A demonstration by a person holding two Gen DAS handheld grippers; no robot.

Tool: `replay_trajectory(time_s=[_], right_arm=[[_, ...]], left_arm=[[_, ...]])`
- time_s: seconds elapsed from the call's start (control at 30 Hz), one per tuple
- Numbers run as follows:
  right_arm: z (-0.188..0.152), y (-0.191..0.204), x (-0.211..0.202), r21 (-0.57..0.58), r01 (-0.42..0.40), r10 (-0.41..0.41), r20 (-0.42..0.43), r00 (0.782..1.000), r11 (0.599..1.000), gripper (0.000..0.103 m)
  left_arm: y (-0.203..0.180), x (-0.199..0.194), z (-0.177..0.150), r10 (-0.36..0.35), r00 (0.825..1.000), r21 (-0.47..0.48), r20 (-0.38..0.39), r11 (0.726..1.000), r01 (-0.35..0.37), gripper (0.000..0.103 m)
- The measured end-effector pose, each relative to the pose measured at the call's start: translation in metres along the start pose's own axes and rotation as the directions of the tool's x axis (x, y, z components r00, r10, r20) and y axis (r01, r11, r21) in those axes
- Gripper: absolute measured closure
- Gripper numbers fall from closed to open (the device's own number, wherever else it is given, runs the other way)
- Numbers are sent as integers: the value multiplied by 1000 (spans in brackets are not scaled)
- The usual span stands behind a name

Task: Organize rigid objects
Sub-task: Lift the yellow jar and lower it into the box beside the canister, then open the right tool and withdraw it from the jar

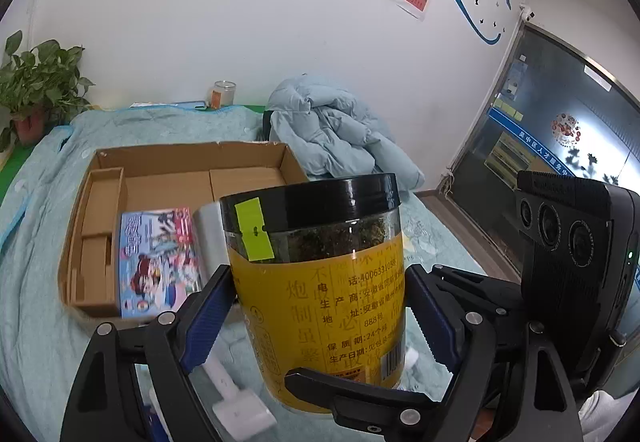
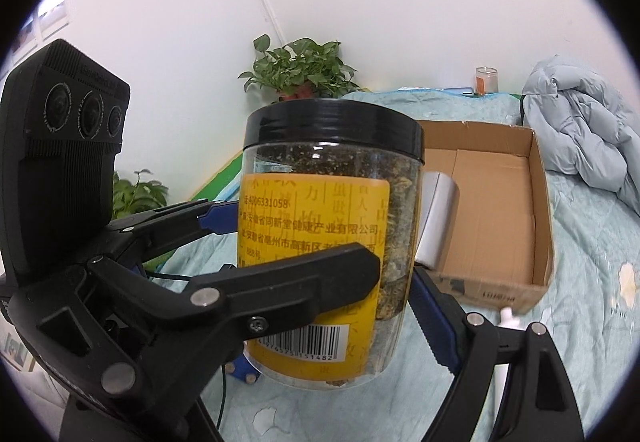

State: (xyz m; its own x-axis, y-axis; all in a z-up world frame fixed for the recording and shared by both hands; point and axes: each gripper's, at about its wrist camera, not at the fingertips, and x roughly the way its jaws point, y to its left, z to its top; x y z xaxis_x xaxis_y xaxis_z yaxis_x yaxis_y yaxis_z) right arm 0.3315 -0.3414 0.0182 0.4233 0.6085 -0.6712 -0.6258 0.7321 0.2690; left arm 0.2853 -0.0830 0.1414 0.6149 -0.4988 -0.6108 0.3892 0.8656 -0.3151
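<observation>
The jar (image 1: 320, 290) is a clear plastic cylinder with a black screw lid, a yellow printed label and dried plant material visible through the wall. It stands upright and fills the centre of both views, raised above the bed (image 1: 36, 322), which is covered with a light blue quilt.

Left gripper (image 1: 320, 306): the blue-padded fingers (image 1: 210, 306) are clamped on the jar's left and right sides at label height. In the right wrist view this gripper enters from the left of the frame, with its camera block at upper left.

Right gripper (image 2: 396, 294): one black finger (image 2: 320, 278) lies across the front of the label, and the second, blue-padded finger sits against the jar at lower right. The fingers appear clamped on the jar. In the left wrist view this gripper enters from the lower right of the frame, one finger crossing the jar's base.

Cardboard box (image 1: 188, 158): open-topped, it rests on the bed behind the jar, centre left in the left wrist view. It holds a comic book (image 1: 160, 262) against its near wall and a silver cylinder (image 1: 208, 238) beside the book; the cylinder is partly hidden by the jar.

A white plastic object (image 1: 236, 398) lies on the quilt below the jar, lower centre-left; its type cannot be determined.

Background: a pale blue padded jacket (image 1: 328, 130) lies heaped right of the box, a potted plant (image 1: 36, 90) stands at far left, and a glass candle (image 1: 224, 94) stands by the wall.
</observation>
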Motion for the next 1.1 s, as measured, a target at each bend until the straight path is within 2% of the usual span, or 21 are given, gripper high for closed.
replay_trajectory(time_s=[0.2,0.37,0.5,0.63,0.73,0.87,0.93,1.0,1.1], right_arm=[[41,-33,18,22,10,-9,-52,999,1000,18],[57,-72,42,69,27,-17,-133,991,997,18],[51,-105,65,127,37,-11,-201,979,991,18],[33,-137,89,191,51,2,-267,964,980,18],[17,-156,109,229,53,24,-320,947,972,18],[3,-162,123,240,66,23,-348,937,969,19],[2,-164,126,250,82,13,-356,935,965,19],[-1,-169,133,261,114,-9,-372,928,959,19],[-1,-166,139,228,161,-62,-388,920,960,19]], left_arm=[[15,55,52,-17,999,-14,-47,1000,17,20],[27,115,73,-44,990,-45,-132,998,38,20],[33,166,65,-72,975,-83,-210,995,56,20],[43,218,49,-99,949,-136,-300,989,61,20],[49,248,35,-90,926,-157,-367,987,33,20],[58,266,26,-82,909,-203,-408,979,-2,21],[60,264,29,-67,916,-197,-397,980,-14,25],[63,257,34,-26,928,-174,-372,984,-42,25],[70,244,41,-14,941,-180,-339,982,-50,24]])
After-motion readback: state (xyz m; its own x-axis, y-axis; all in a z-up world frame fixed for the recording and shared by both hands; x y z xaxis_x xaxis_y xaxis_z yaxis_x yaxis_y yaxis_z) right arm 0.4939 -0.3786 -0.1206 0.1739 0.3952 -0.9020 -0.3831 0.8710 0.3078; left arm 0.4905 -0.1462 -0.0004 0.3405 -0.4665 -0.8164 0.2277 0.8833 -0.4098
